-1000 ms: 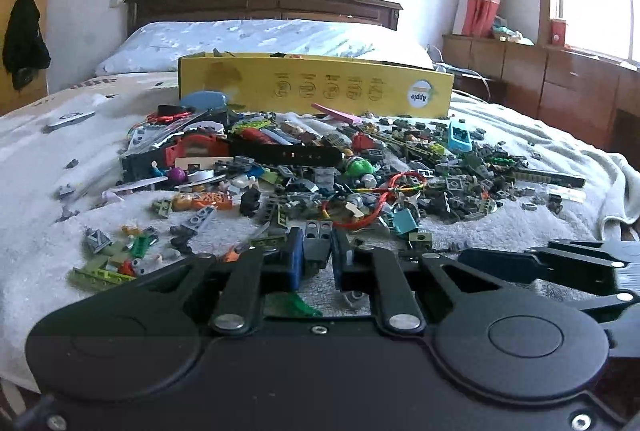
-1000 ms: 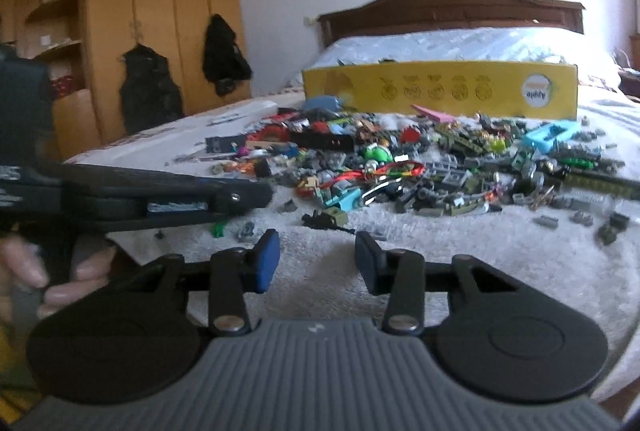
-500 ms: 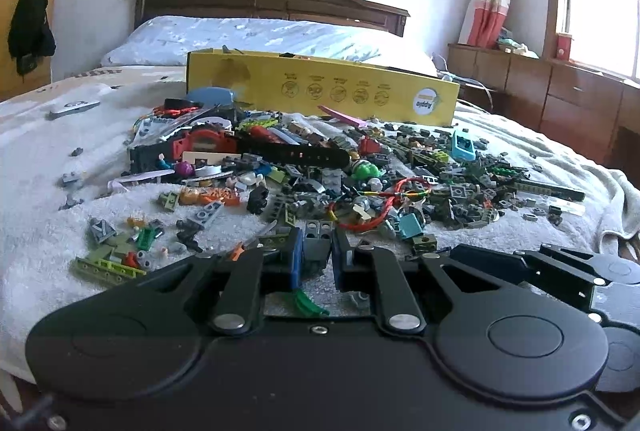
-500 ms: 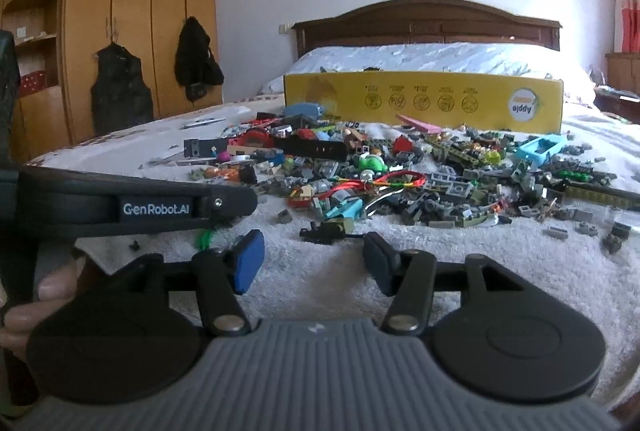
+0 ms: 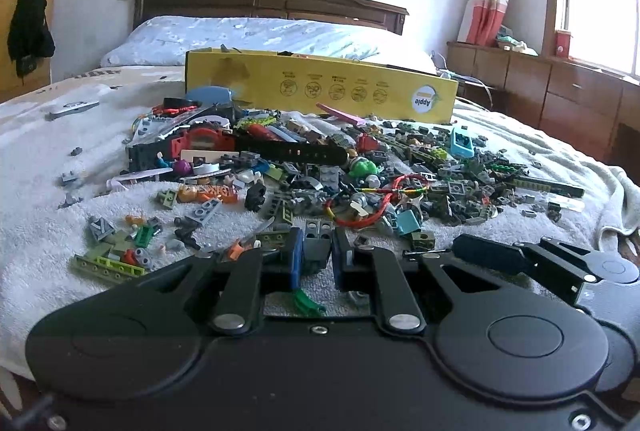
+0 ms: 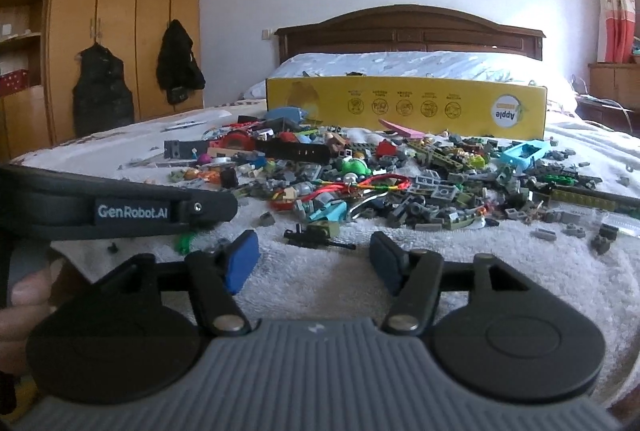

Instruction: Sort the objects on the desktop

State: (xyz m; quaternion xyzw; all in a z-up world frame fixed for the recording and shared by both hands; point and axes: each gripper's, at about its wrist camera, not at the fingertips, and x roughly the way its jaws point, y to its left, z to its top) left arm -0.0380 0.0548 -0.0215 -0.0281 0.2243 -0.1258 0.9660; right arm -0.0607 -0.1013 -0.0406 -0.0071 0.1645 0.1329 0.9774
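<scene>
since a moment ago our right gripper [image 6: 314, 257] has spread wider, its jaws opening on nothing above the towel [image 6: 520, 271]; our left gripper [image 5: 314, 257] stays clamped on a dark grey brick [image 5: 318, 245]; the toy-brick pile [image 6: 400, 179] lies ahead, before the yellow box [image 6: 404, 107], barely sorted.

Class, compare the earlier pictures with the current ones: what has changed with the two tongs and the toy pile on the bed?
The right tongs have spread wider and are opening now, nothing between them. The left tongs stay shut on a small dark grey brick. The pile of plastic bricks and yellow cardboard box lie unchanged.
</scene>
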